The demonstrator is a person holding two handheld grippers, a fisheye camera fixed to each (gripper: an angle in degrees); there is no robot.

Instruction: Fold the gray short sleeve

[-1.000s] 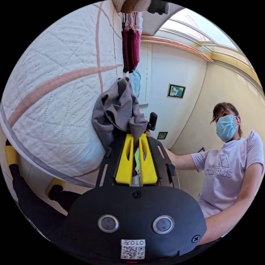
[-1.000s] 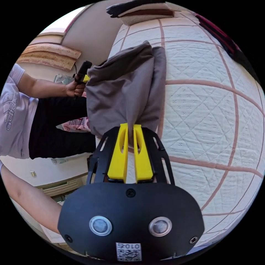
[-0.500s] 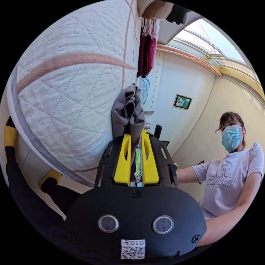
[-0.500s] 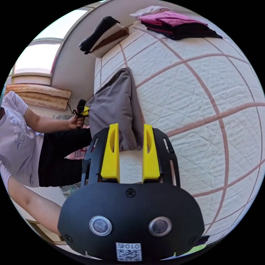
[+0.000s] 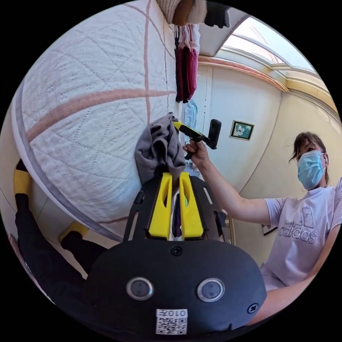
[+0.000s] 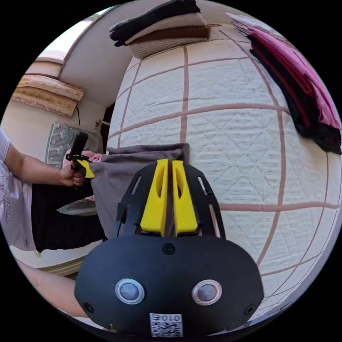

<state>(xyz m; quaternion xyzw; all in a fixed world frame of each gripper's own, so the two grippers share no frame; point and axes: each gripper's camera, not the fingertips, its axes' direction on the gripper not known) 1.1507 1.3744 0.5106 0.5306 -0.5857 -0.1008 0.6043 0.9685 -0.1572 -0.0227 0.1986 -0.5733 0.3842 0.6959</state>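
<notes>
Both pairs of jaws stood nearly together with gray cloth pinched between them. Going from the left: the left gripper [image 5: 174, 174] clamped a bunched corner of the gray short sleeve [image 5: 156, 149] just off the edge of the quilted bed [image 5: 89, 117], and the right gripper [image 6: 169, 164] clamped the garment's other end where it met the quilt. The garment lay partly on the bed near that edge and partly hung off it, stretched between the two grips.

I judged the fold to be part done: the cloth looked doubled over, and the next move would call for carrying both held ends together across the bed so the layers land flat.

Much was hard to read. Each gripper's body hid the cloth under it, so how many layers each pinch held could not be told. Sleeves and collar could not be made out, and the hanging part was cut off from sight.
</notes>
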